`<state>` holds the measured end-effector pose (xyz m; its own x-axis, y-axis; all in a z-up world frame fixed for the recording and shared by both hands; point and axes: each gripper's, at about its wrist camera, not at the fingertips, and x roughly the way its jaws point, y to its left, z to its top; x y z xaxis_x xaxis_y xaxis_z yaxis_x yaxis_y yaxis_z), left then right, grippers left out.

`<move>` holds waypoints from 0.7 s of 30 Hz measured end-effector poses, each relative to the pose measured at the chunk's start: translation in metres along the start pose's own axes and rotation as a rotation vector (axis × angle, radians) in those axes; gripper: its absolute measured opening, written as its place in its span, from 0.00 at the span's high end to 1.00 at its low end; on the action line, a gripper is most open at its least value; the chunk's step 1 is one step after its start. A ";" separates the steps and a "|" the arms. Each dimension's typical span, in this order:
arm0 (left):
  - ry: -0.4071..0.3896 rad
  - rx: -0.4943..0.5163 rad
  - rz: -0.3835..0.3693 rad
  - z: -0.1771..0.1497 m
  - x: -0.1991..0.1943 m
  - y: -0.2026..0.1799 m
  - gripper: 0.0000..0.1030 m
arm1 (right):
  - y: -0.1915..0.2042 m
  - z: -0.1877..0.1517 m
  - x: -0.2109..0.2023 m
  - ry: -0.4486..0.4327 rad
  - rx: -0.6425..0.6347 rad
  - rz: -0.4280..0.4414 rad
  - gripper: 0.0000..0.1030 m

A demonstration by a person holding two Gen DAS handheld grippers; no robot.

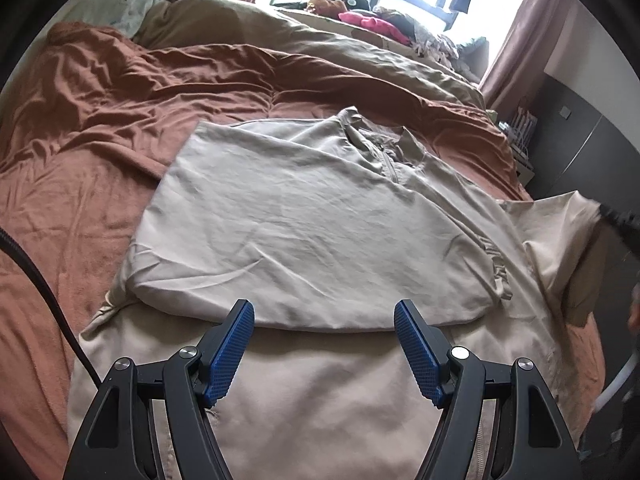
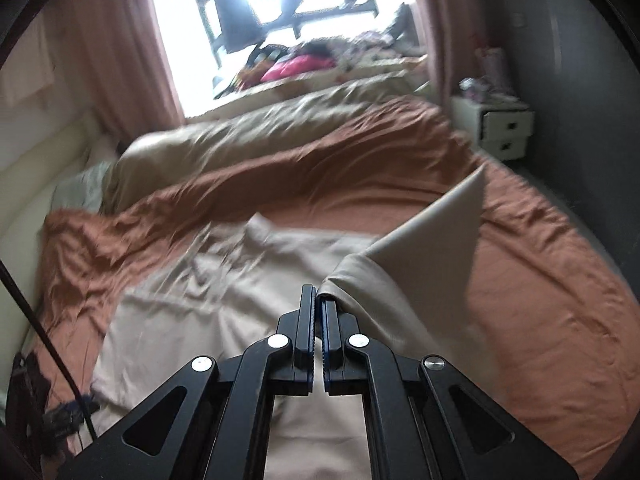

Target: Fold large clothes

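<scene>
A large beige garment [image 1: 304,216] with a zip collar lies spread on the rust-brown bedspread [image 1: 72,128], one part folded over its lower body. My left gripper [image 1: 324,316] hovers just above the folded edge, open, its blue pads [image 1: 232,356] holding nothing. In the right wrist view my right gripper [image 2: 319,294] is shut on an edge of the beige garment [image 2: 224,288], and a sleeve-like flap [image 2: 440,236] is lifted off the bed to the right. That same lifted flap [image 1: 560,232] shows at the right edge of the left wrist view.
A beige duvet [image 1: 280,32] is bunched along the far side of the bed, with clothes piled [image 1: 376,24] below the bright window. A white drawer unit [image 2: 500,128] stands by the dark wall on the right. A black cable [image 1: 44,280] hangs at the left.
</scene>
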<state>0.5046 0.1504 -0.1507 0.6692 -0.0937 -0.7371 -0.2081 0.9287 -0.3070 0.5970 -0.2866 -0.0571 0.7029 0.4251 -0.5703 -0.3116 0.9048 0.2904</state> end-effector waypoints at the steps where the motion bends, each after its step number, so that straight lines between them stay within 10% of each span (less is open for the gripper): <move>1: -0.001 -0.006 -0.002 0.001 -0.001 0.001 0.28 | 0.005 -0.002 0.012 0.026 -0.019 0.017 1.00; 17: 0.033 -0.013 -0.040 0.001 0.001 0.003 0.28 | 0.015 -0.059 0.090 0.283 -0.073 0.054 0.98; 21: 0.041 0.000 -0.044 -0.001 0.003 -0.001 0.28 | -0.008 -0.058 0.065 0.256 -0.002 0.056 0.67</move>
<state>0.5057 0.1486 -0.1530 0.6481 -0.1494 -0.7468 -0.1791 0.9232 -0.3401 0.6080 -0.2647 -0.1411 0.4998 0.4670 -0.7295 -0.3467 0.8796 0.3256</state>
